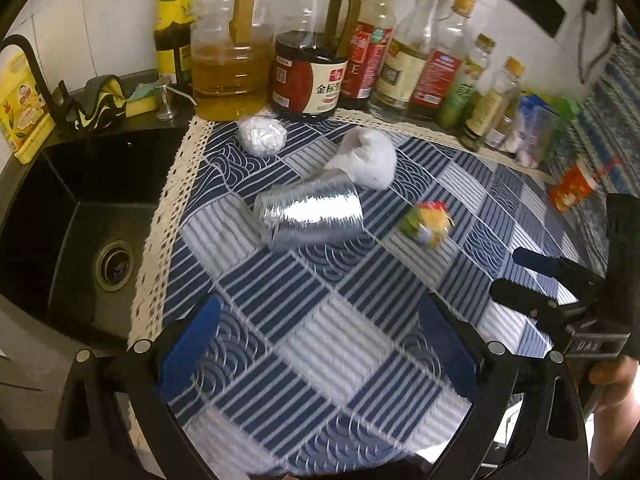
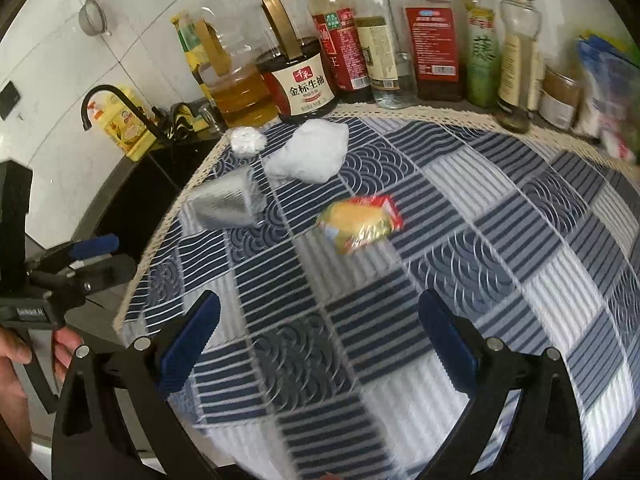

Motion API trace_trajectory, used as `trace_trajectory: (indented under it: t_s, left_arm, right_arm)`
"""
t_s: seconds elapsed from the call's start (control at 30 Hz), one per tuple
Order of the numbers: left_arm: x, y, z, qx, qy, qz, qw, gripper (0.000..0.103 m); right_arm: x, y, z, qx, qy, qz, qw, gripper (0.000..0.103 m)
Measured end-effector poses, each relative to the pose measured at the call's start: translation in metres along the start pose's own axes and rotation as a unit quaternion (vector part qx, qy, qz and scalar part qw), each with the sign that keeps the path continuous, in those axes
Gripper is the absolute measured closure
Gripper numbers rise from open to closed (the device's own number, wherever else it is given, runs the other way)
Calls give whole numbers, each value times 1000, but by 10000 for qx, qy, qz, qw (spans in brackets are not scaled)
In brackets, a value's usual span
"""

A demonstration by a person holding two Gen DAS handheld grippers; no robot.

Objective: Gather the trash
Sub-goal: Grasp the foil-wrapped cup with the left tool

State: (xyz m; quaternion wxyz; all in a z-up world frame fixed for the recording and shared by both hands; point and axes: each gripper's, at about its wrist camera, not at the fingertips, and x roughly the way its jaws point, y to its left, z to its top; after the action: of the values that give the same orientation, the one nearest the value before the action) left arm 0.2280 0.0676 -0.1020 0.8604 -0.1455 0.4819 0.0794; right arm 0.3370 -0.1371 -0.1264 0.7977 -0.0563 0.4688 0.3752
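Note:
On the blue-and-white patterned cloth (image 1: 320,320) lie a silver cup on its side (image 1: 310,214) (image 2: 228,200), a small white paper ball (image 1: 262,135) (image 2: 247,140), a larger crumpled white bag (image 1: 366,158) (image 2: 310,154) and a crumpled yellow-red snack wrapper (image 1: 428,222) (image 2: 360,222). My left gripper (image 1: 320,348) is open and empty, above the cloth short of the cup. My right gripper (image 2: 318,344) is open and empty, short of the wrapper. Each shows in the other's view: the right gripper (image 1: 520,276) and the left gripper (image 2: 100,256).
A row of sauce and oil bottles (image 1: 308,72) (image 2: 304,80) stands along the back wall. A black sink (image 1: 80,220) with a black faucet (image 1: 24,56) lies left of the cloth. A red-orange cup (image 1: 572,188) and several bags (image 2: 604,92) sit at the right.

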Motion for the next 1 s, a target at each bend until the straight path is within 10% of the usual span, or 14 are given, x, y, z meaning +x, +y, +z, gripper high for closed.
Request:
trace_trajectory:
  t_s: [1.0]
  left_arm:
    - [104, -6, 66, -462, 615, 1172, 9901, 7]
  right_arm:
    - [80, -32, 44, -583, 267, 62, 9979, 13]
